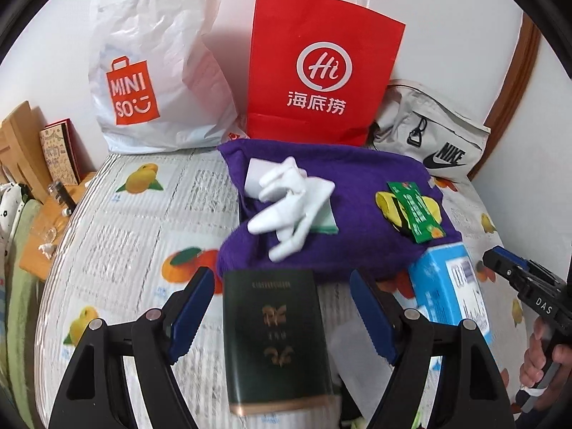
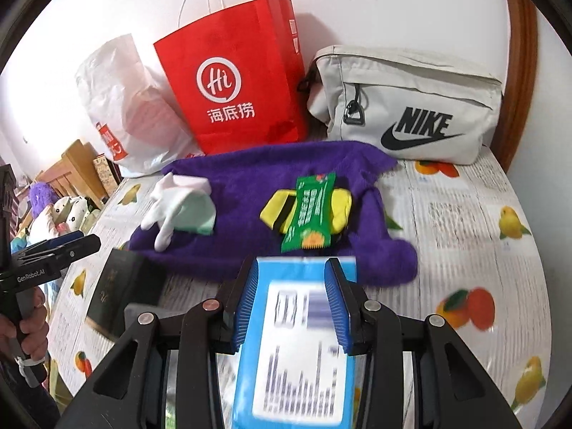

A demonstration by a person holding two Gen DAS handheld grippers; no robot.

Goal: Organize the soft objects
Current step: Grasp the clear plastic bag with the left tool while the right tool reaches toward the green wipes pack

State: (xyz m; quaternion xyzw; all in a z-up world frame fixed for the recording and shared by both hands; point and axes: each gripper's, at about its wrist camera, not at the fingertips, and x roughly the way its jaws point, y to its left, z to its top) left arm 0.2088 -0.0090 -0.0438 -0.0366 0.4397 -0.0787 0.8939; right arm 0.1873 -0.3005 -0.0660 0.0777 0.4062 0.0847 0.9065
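Note:
A purple towel (image 1: 357, 193) (image 2: 243, 186) lies on the fruit-print surface. On it rest white gloves (image 1: 286, 200) (image 2: 168, 207) over a mint cloth, and a yellow-and-black sock (image 1: 384, 203) (image 2: 275, 207) under a green sachet (image 1: 418, 211) (image 2: 311, 214). My left gripper (image 1: 281, 273) (image 2: 82, 243) is open wide over a dark green box (image 1: 275, 339) (image 2: 121, 293), with gaps on both sides. My right gripper (image 2: 291, 264) (image 1: 495, 255) is open above a blue box (image 2: 304, 350) (image 1: 447, 293), which lies beneath its fingers; the pads do not press on it.
Against the back wall stand a white Miniso plastic bag (image 1: 150, 71), a red paper bag (image 1: 321, 64) (image 2: 232, 89) and a grey Nike pouch (image 1: 429, 136) (image 2: 411, 107). A wooden shelf (image 1: 43, 214) and plush toys (image 2: 68, 211) are at the left edge.

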